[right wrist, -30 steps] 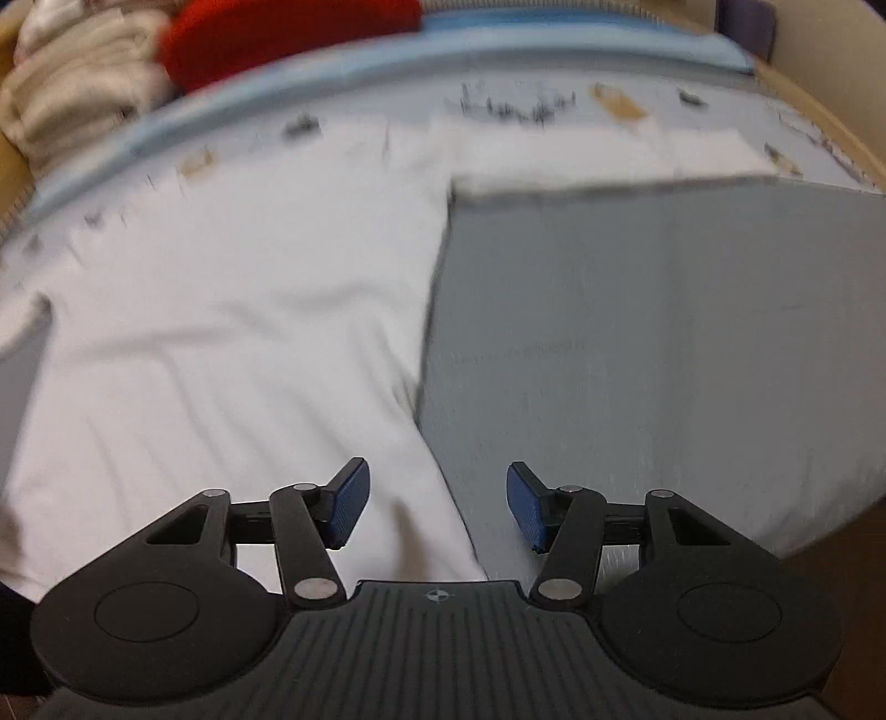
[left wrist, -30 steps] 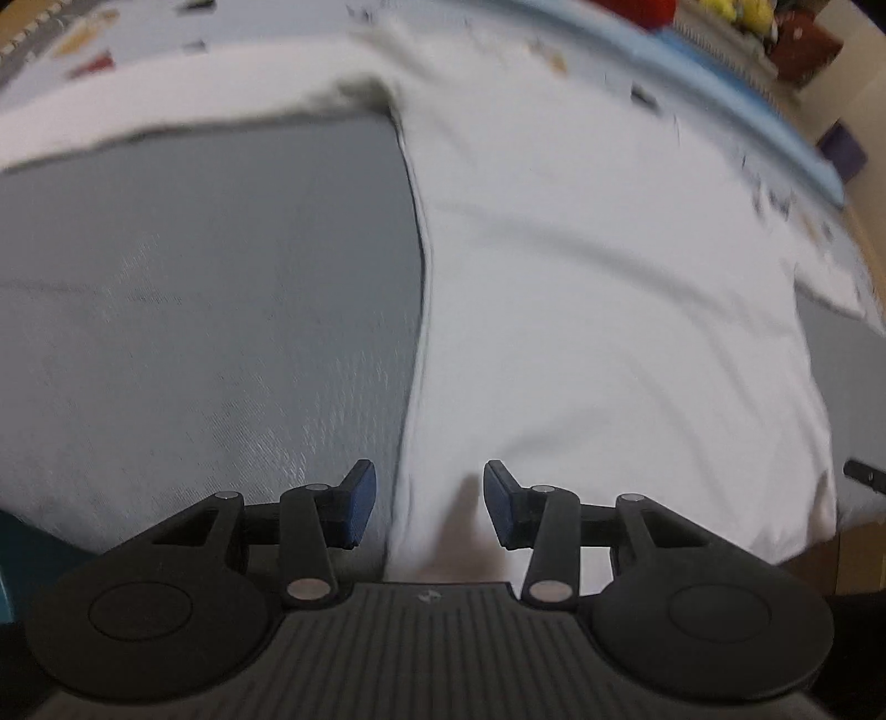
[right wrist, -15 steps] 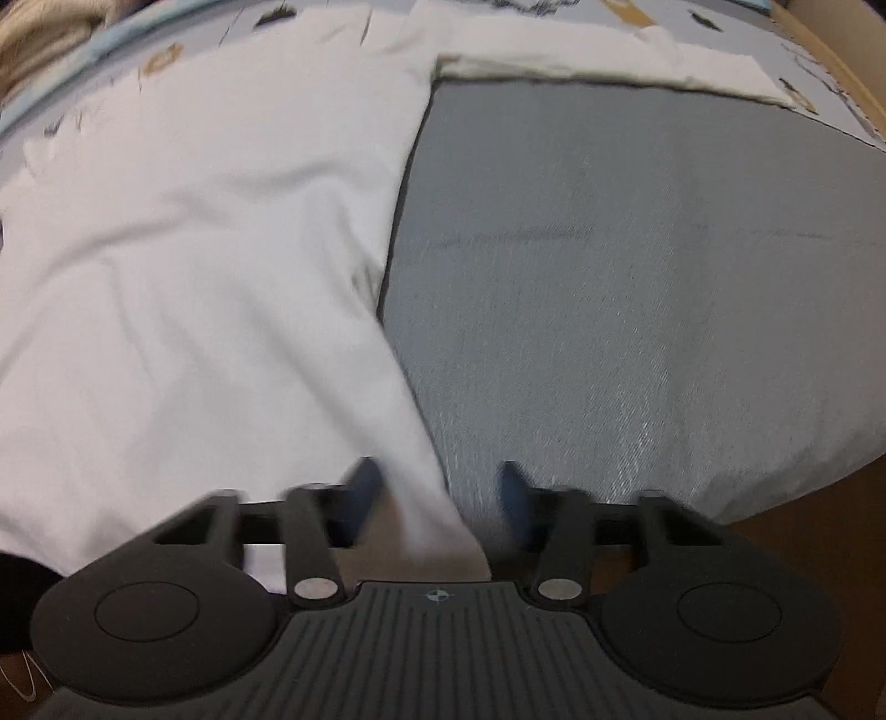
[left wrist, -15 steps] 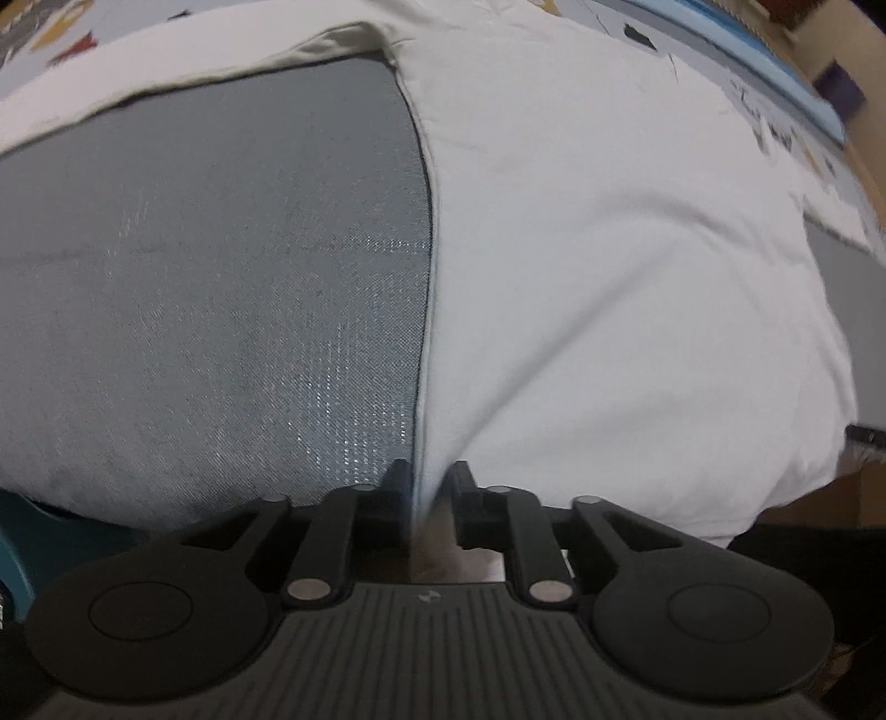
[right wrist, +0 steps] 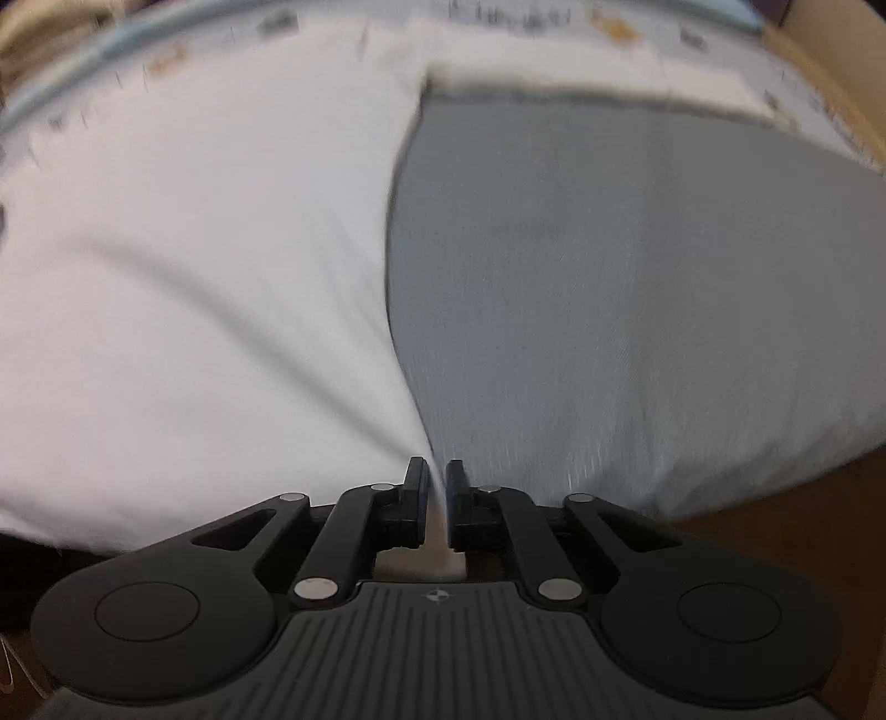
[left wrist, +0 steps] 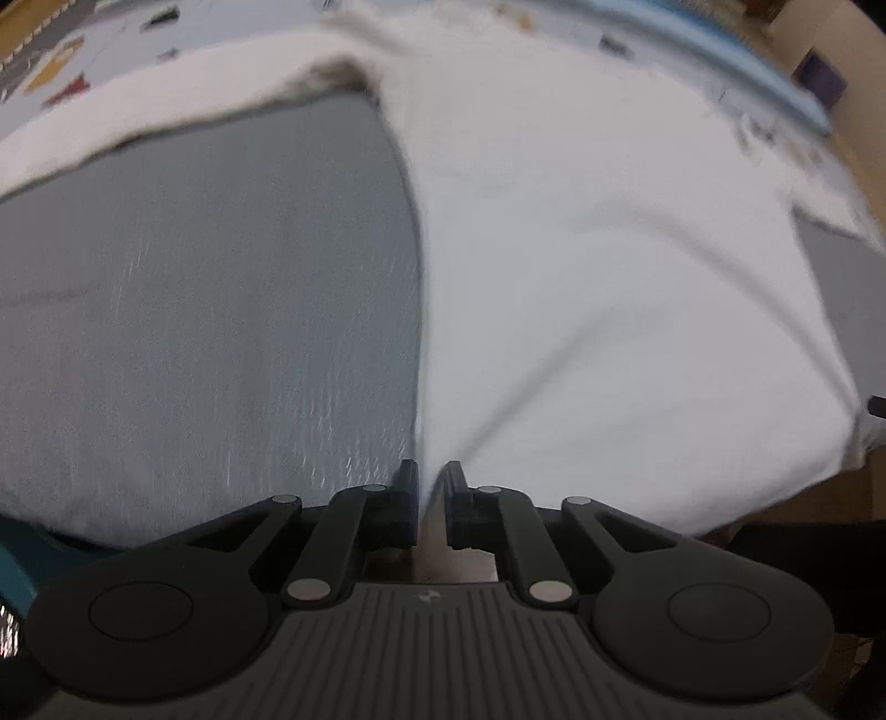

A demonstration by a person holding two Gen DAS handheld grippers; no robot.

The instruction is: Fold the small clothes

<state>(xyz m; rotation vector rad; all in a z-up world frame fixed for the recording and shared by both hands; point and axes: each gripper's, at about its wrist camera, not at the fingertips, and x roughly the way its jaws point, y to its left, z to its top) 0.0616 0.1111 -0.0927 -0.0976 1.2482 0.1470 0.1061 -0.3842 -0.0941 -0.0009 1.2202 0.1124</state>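
- Shirt, white, lies spread flat over a grey pad; both views are blurred.
- Pad fills the left half of the left wrist view, with the shirt's side edge running down its middle to the near hem.
- Left gripper has its jaws closed on the near hem at that edge; a ridge of cloth rises from between them.
- Patterned sheet shows beyond the far edge of the pad, and a blue strip runs along the back right.
- Shirt fills the left half of the right wrist view, and the pad fills the right half.
- Right gripper has its jaws closed on the hem where the shirt's other side edge meets the near border; creases fan from the pinch across the cloth.
- Sheet lies past the far edge there too.
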